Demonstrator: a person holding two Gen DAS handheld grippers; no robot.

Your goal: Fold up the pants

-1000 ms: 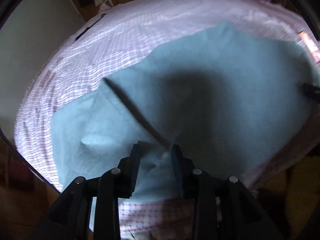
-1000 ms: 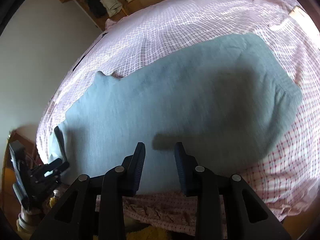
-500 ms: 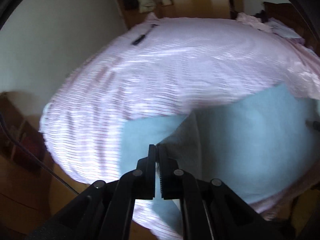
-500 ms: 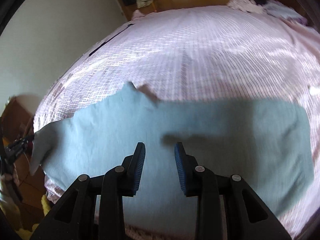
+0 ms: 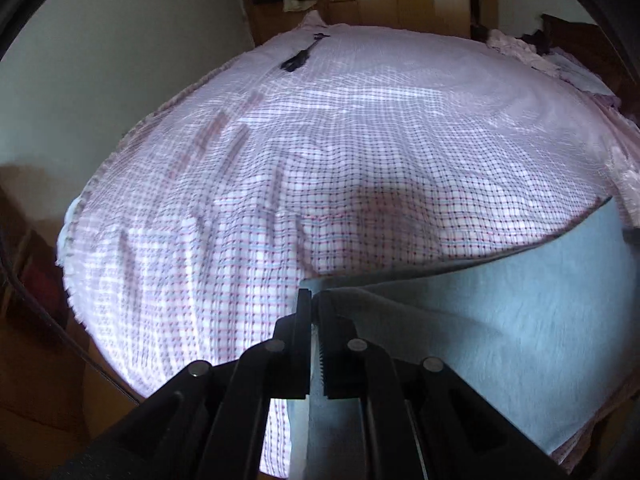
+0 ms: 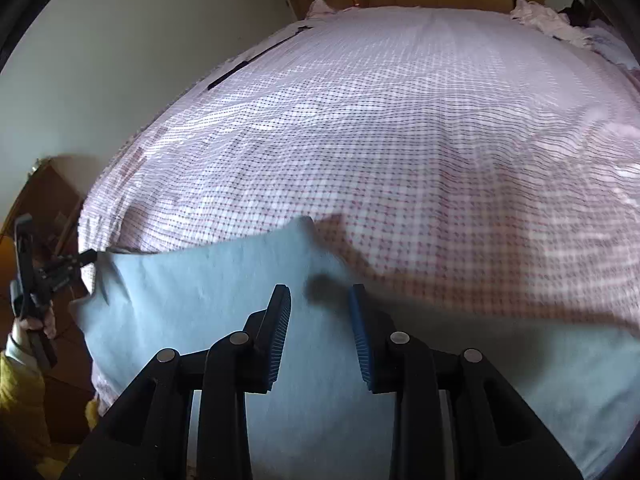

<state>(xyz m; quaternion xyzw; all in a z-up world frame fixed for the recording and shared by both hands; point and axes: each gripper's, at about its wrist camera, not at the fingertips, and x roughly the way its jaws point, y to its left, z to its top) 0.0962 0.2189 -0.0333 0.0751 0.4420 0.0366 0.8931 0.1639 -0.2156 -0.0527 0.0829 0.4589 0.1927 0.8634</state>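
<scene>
1. Since a second ago, the left claw has closed on an edge of the grey-blue pants and pulled it sideways, so far more of the checked pink bedsheet now shows ahead of both claws.
2. Its two fingers sit pressed together with a fold of the pants pinched between them, the cloth lifted and draping away to the right.
3. In the right wrist view, the right claw has its blue-padded fingers apart with nothing between them, hovering over the pants, which lie spread across the near part of the bed.
4. Only this view shows the left claw from outside, at the far left edge, gripping a corner of the pants, with the person's hand and a yellow sleeve below it.
5. Only the left wrist view shows a dark object lying on the far part of the sheet, too small to identify.
6. Both views show a wall and wooden furniture beyond the bed.
</scene>
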